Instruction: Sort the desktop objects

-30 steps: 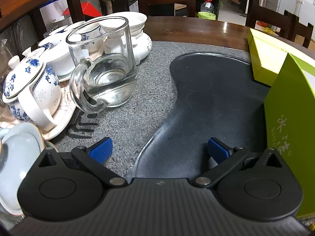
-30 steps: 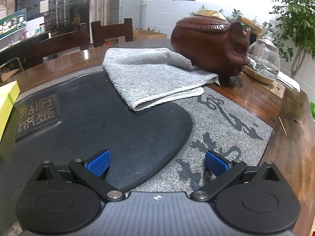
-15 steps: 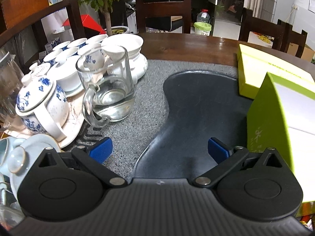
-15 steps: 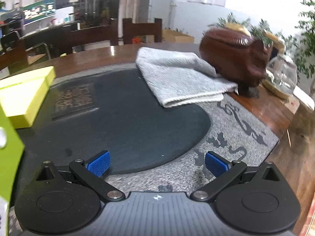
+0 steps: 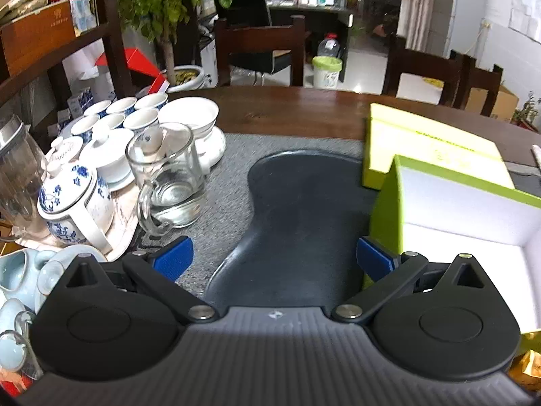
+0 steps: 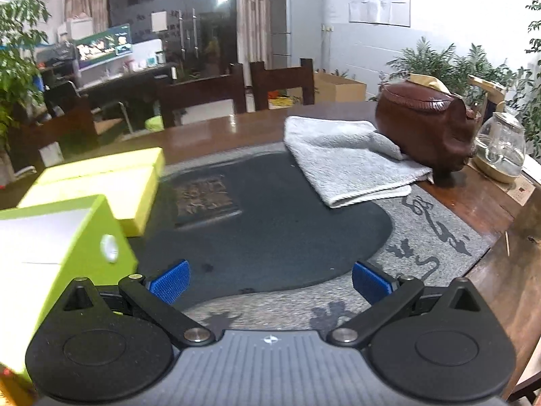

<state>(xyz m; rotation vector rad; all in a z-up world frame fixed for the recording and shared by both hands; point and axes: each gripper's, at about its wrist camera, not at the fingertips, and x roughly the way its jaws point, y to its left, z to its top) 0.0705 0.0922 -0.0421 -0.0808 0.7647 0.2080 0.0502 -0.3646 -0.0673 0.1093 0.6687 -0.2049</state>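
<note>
both grippers agape above tea tray (image 5: 304,203)

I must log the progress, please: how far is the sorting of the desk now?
Nothing looks sorted yet. The open green box shows a bare white inside, and its lid lies apart behind it. In hand: nothing; the left gripper and right gripper are open and empty. So essentially the whole sort remains.

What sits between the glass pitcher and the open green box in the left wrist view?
Only the bare dark tea tray and some speckled stone; nothing stands between the glass pitcher and the open green box.
</note>
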